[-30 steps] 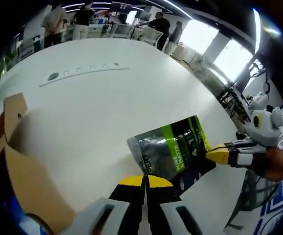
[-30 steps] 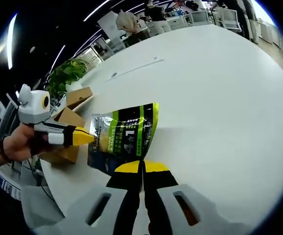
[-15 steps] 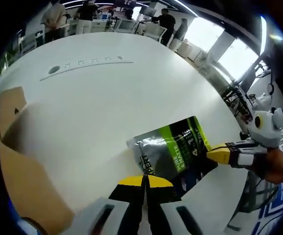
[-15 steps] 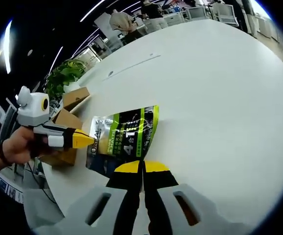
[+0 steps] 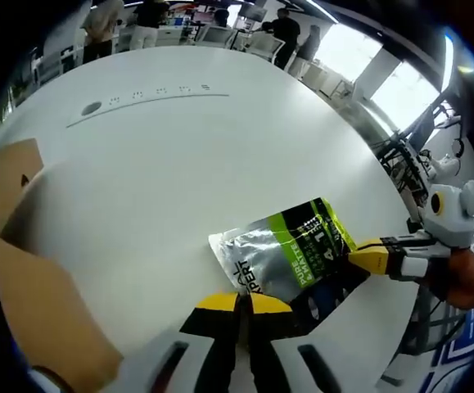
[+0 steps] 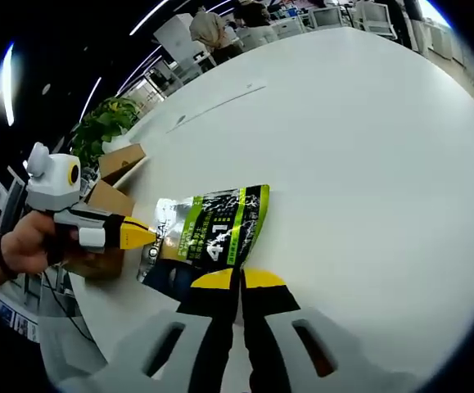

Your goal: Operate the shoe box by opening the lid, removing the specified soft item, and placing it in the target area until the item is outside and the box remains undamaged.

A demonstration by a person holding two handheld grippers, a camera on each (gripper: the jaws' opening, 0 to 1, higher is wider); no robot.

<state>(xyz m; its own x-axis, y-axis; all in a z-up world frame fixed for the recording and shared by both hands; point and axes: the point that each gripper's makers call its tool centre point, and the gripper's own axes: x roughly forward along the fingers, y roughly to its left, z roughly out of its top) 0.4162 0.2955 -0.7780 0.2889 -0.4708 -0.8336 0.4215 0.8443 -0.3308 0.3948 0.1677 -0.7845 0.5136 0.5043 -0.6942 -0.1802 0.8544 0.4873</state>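
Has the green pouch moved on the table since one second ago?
Cannot tell. The pouch sits a little lower against the cardboard box in the right gripper view, but the whole picture shifted too, so the camera may account for it.

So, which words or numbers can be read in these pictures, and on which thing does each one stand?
"4 1": on the green and black pouch, large white digits.
"XPERT": on the silver end of the pouch, partly cut off by the left gripper.
Smaller print on the green band: too blurred to read.
Cardboard box: no readable text.
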